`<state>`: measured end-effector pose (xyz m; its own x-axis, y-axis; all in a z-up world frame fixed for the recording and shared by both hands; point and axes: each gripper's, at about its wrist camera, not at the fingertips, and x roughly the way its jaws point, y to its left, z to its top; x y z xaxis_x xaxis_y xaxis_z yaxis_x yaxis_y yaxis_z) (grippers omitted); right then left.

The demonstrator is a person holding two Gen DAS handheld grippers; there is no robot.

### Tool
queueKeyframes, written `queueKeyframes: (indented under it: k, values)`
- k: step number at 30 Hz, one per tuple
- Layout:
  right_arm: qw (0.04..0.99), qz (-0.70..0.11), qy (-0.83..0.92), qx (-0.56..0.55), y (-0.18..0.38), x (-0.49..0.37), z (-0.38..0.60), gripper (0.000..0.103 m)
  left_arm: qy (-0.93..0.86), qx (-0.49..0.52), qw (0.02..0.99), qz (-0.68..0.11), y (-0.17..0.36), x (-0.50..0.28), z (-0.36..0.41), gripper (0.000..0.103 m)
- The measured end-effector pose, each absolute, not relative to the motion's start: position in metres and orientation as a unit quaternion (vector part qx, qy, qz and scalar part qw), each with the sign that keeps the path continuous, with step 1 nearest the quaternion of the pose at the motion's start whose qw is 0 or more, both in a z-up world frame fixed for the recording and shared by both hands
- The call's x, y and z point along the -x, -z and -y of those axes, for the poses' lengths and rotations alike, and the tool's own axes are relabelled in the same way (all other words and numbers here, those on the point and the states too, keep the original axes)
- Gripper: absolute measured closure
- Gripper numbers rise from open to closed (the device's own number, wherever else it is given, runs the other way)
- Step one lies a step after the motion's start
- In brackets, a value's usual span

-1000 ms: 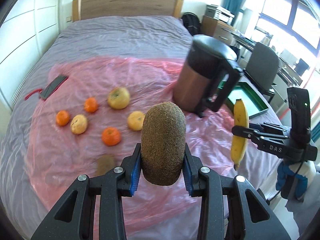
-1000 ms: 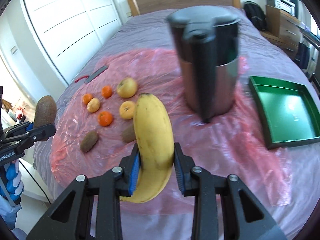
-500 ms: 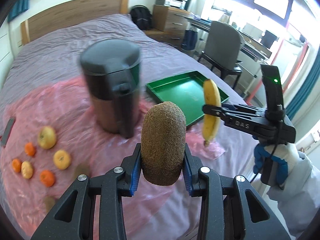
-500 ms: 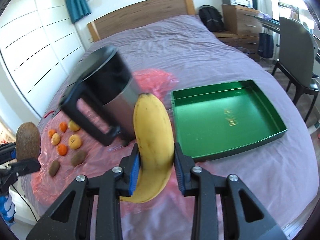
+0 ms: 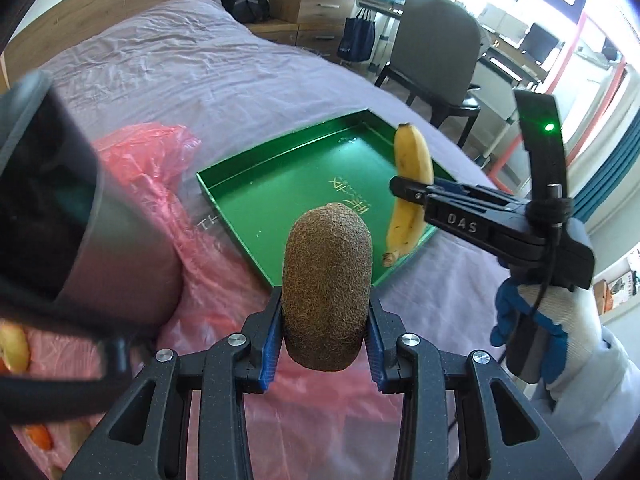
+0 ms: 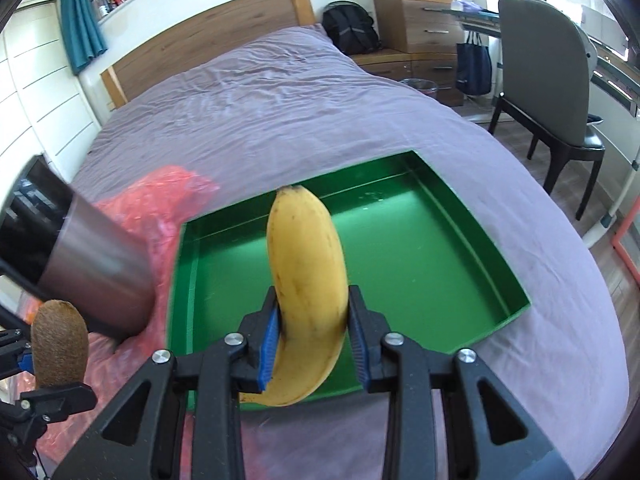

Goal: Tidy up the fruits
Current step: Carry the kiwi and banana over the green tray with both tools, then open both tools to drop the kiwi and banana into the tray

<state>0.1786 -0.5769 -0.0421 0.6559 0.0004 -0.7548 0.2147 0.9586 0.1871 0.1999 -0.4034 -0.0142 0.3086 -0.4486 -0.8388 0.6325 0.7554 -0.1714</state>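
the left gripper (image 5: 326, 334) is clenched on a fuzzy brown oval kiwi (image 5: 326, 288), upright above the bed's near edge. the right gripper (image 6: 312, 336) grasps a smooth curved yellow banana (image 6: 306, 292) over the near wall of the glossy green rectangular tray (image 6: 508, 284). the tray floor is bare; a steel jug (image 6: 96, 276) stands just beside its left wall on crinkled pink plastic sheet (image 5: 208, 280).

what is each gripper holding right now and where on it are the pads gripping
The left gripper holds a fuzzy brown kiwi by its lower sides. The right gripper holds a yellow banana across its lower middle, stem end down.
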Motion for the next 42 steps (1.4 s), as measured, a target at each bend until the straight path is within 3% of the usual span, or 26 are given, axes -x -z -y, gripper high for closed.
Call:
queueKeyframes:
  k: [17, 26, 27, 31, 37, 42]
  values:
    - [0.88, -0.45, 0.13, -0.078, 0.096, -0.229, 0.637, 0.103, 0.319, -0.136, 0.773, -0.532, 0.104, -0.231, 0.466, 0.071]
    - [0.873, -0.459, 0.145, -0.081, 0.104, -0.231, 0.641, 0.103, 0.315, -0.134, 0.772, -0.535, 0.103, -0.224, 0.468, 0.07]
    - [0.874, -0.456, 0.146, -0.083, 0.103, -0.23, 0.641, 0.1, 0.317, -0.127, 0.772, -0.536, 0.102, -0.225, 0.467, 0.069]
    - [0.879, -0.441, 0.157, -0.088, 0.09, -0.219, 0.644, 0.062, 0.319, -0.12, 0.783, -0.52, 0.088, -0.228, 0.464, 0.057]
    - [0.894, -0.409, 0.16, -0.089, 0.049, -0.195, 0.633, 0.044, 0.329, -0.143, 0.8, -0.481, 0.049, -0.197, 0.454, 0.045]
    - [0.908, -0.383, 0.148, -0.08, 0.007, -0.166, 0.608, 0.041, 0.336, -0.157, 0.813, -0.449, 0.011, -0.158, 0.432, 0.035]
